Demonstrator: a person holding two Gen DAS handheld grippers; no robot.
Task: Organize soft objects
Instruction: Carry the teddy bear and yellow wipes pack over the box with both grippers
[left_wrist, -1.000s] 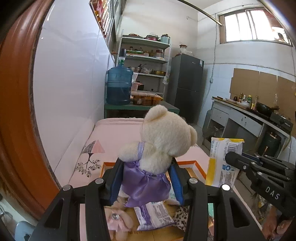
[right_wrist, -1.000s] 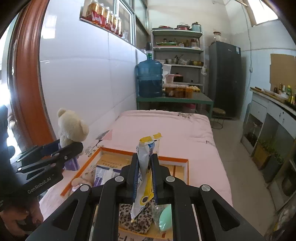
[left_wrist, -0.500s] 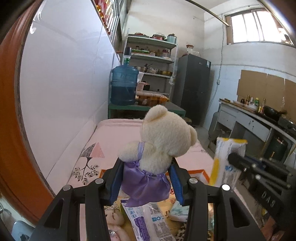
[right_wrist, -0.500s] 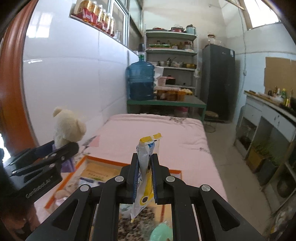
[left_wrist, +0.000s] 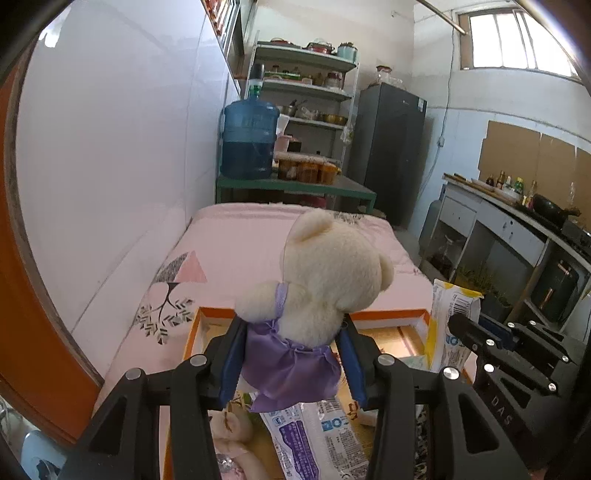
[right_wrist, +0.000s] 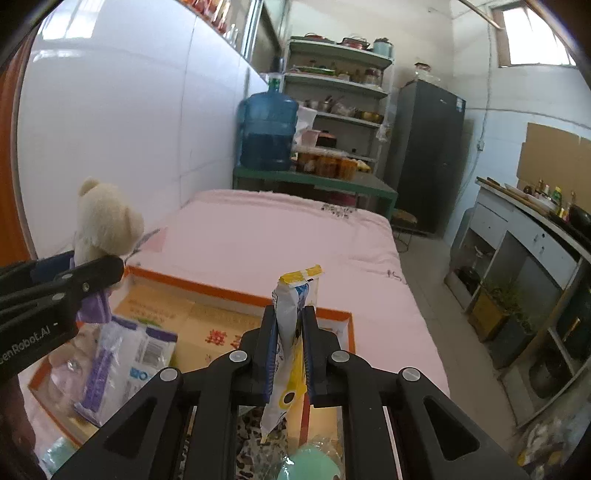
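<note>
My left gripper (left_wrist: 291, 354) jaws clamped on teddy bear (left_wrist: 325, 273), upright; right gripper (right_wrist: 290, 350) jaws pinching yellow snack packet (right_wrist: 293, 310), long axis vertical; orange box (right_wrist: 229, 291) below at 6 o'clock, left nearer

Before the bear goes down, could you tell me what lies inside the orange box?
In the orange box lie a purple-printed packet, a leopard-print item, a mint-green thing and a pale pink item. The grippers cover the rest.
</note>
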